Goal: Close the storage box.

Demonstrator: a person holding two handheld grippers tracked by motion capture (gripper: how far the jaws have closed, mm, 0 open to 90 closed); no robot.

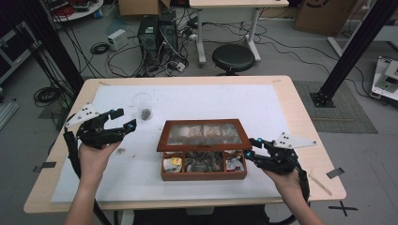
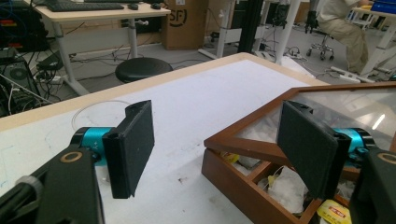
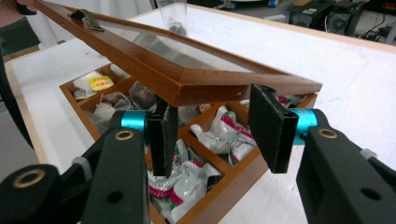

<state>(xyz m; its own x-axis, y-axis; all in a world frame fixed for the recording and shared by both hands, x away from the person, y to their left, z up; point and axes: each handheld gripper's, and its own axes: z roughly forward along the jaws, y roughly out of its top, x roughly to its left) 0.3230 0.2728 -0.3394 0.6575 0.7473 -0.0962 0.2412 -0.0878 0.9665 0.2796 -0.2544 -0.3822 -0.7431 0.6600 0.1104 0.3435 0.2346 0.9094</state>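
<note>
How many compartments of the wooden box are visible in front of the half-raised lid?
3, in a front row of the wooden box: left one with a yellow-labelled packet, middle one with dark contents, right one with white packets. More may be hidden behind, under the glass lid.

a clear plastic cup [image 1: 142, 105] stands on the table [image 1: 291, 108], a black stool [image 1: 233, 57] behind.

box [image 3: 219, 196]: reddish-brown wood, smooth, slight sheen | lid [image 3: 196, 86] just above the right gripper's [image 3: 212, 135] jaws: same wood frame, clear glossy pane | packets [image 3: 187, 182] below those jaws: crinkled glossy wrap | jaw pads: matt black, foam-like; bodies smooth black plastic, teal metal collars | counter [image 1: 291, 93]: pale wood edge, matt white sheet | cup [image 1: 141, 105]: clear plastic
</note>
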